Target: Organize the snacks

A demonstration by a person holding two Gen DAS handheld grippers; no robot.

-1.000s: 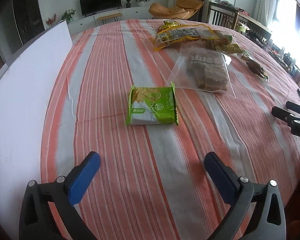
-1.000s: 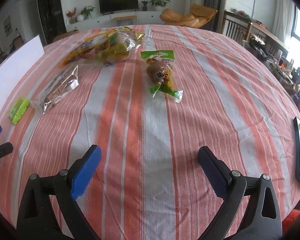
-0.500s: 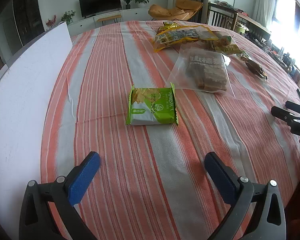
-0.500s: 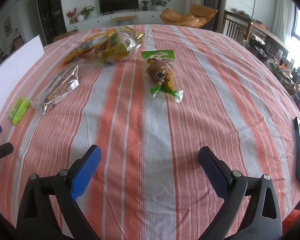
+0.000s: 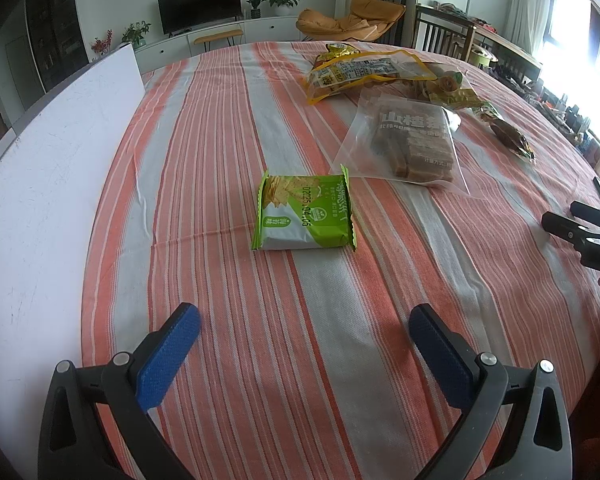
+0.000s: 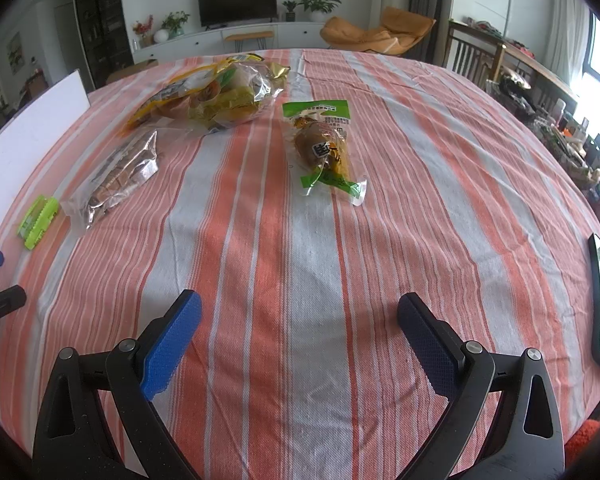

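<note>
A home living-dining room: ahead of the tongs, beyond the orange-and-grey striped tablecloth [image 6: 300, 240], stand a black flat-screen television [image 6: 237, 2], potted green plants [image 6: 318, 0] and an orange lounge chair [image 6: 376, 34].

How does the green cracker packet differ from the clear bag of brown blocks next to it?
The green cracker packet is opaque printed foil; the clear bag shows its brown blocks. The packet looks smaller and compact, the bag wider with loose empty film. The packet lies nearer the left gripper. Both lie flat, untouched, on the striped tablecloth.
</note>
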